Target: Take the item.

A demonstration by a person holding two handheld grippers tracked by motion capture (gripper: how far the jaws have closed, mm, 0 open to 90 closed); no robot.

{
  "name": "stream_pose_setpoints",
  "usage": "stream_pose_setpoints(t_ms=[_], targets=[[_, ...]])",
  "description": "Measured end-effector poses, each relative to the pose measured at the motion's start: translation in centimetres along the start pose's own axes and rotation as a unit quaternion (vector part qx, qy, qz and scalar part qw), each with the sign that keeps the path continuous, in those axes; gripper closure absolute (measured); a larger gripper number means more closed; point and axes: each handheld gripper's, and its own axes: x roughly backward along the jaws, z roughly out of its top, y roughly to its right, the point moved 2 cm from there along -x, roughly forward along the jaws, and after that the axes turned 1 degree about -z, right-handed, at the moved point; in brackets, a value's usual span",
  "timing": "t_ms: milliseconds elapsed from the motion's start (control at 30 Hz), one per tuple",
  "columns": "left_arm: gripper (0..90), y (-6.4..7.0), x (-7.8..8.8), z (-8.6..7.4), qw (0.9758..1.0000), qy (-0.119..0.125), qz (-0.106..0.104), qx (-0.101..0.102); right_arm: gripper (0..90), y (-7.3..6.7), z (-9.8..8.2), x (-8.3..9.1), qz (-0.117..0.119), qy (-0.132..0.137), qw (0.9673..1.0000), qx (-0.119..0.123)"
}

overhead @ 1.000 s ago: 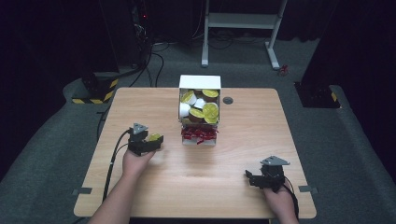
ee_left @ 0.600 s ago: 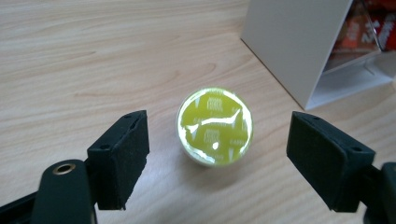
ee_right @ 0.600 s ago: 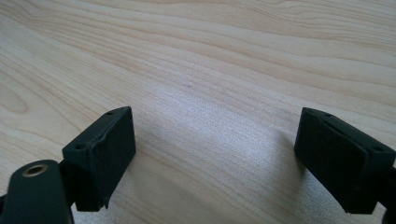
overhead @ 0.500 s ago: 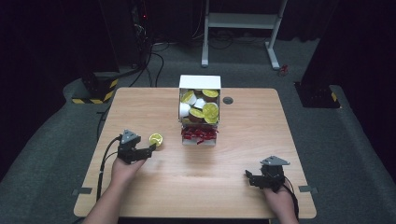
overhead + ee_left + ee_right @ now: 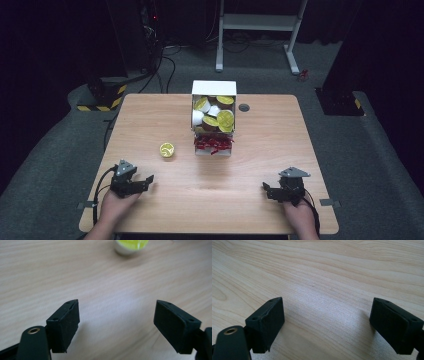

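Black two-jaw grippers (image 5: 150, 178) — grey plates, black cables.

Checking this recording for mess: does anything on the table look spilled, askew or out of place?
Yes. One yellow-lidded cup sits alone on the bare table, apart from the white box that holds the other cups. Red bits lie heaped at the box's near end, as if spilled. Both grippers, left and right, are open and empty.

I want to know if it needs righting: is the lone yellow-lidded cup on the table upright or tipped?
Upright: the cup stands on the table with its yellow lid facing up.
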Motion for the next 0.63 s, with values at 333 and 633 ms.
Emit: stream_pose_setpoints(t_ms=[333, 633], targets=[[11.6, 1.9, 0.0, -0.8, 0.9989, -0.016, 0.035, 0.027, 11.6, 0.0, 0.0, 0.0, -0.006, 0.000, 1.0000, 0.001], [5.8, 2.3, -0.4, -0.5, 0.9990, -0.027, 0.030, 0.019, 8.4, 0.0, 0.2, -0.2, -0.017, -0.005, 0.9998, -0.011]])
